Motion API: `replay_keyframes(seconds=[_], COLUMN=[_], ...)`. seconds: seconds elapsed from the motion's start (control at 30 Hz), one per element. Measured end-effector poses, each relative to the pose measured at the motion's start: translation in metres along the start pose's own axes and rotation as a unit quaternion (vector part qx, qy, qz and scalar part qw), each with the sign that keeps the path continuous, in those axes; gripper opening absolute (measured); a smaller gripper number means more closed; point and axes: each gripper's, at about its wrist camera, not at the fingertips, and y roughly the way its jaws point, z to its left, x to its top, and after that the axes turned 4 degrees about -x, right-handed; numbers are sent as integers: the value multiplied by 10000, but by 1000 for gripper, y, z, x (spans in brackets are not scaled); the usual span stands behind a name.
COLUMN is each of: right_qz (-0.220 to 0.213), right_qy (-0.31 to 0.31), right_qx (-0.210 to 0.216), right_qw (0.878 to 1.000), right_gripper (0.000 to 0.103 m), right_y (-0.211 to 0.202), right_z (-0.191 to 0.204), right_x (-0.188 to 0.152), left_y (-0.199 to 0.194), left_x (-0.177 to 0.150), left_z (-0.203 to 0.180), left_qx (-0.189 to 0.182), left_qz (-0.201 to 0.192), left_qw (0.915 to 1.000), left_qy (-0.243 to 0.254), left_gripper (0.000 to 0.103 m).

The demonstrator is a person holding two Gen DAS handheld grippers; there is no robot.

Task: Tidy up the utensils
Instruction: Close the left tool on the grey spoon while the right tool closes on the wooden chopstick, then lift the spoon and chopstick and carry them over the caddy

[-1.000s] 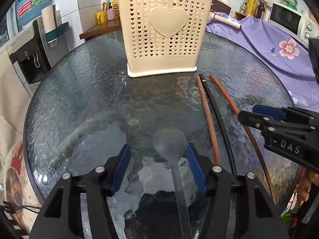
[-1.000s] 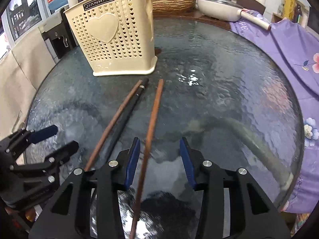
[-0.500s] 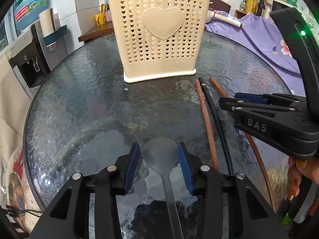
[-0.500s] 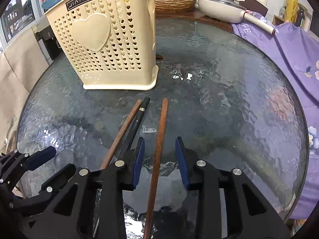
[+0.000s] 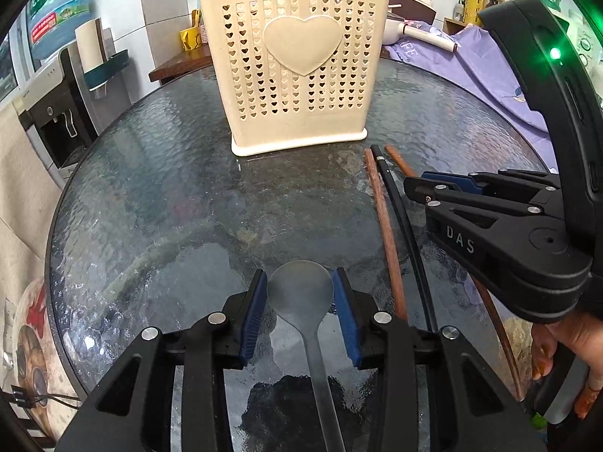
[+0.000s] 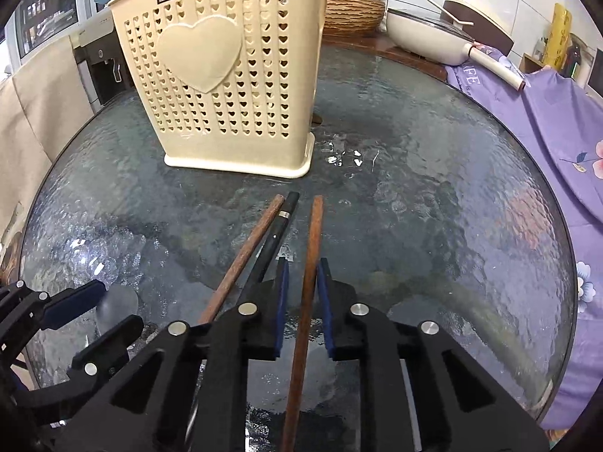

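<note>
Both grippers have narrowed: left gripper (image 5: 300,293) closing, pads at the grey spoon's (image 5: 301,297) bowl on the glass desk (image 5: 158,188); right gripper (image 6: 301,293) closing around the brown chopstick (image 6: 307,282), before the basket (image 5: 294,64).

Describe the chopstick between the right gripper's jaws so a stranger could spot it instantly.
Start at the cream heart-patterned utensil basket on the glass table. Three sticks lie in front of it. Yours is the reddish-brown wooden chopstick lying alone on the right, apart from the touching brown-and-black pair.
</note>
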Motion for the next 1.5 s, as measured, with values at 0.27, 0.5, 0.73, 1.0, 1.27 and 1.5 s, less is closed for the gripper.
replay_keyframes(seconds=[0.27,0.5,0.73,1.0,1.27,1.5], right_qz=[46,39,-124,-537,-1092,-1396], right_qy=[-42,32,223,454,682,799], right_qx=[93,233,404,688,1072,1243], right_qw=[9999,9997,9989,9952,9859,9791], right_gripper=[8,7,7,7,7,7], right_y=[1,2,-4,-28,-70,-97], right_z=[-3,-10,-21,-34,-49,-60], right_x=[2,3,3,10,17,22], left_y=[2,5,2,-17,-50,-65], left_x=[4,9,14,25,37,41], left_z=[2,9,18,29,36,35], left_qx=[-54,-124,-212,-302,-453,-523], left_qz=[7,3,-93,-450,-1020,-1259], left_qw=[10000,9999,9997,9983,9931,9900], left_qy=[43,-10,-106,-215,-355,-363], left_gripper=[35,35,35,35,35,35])
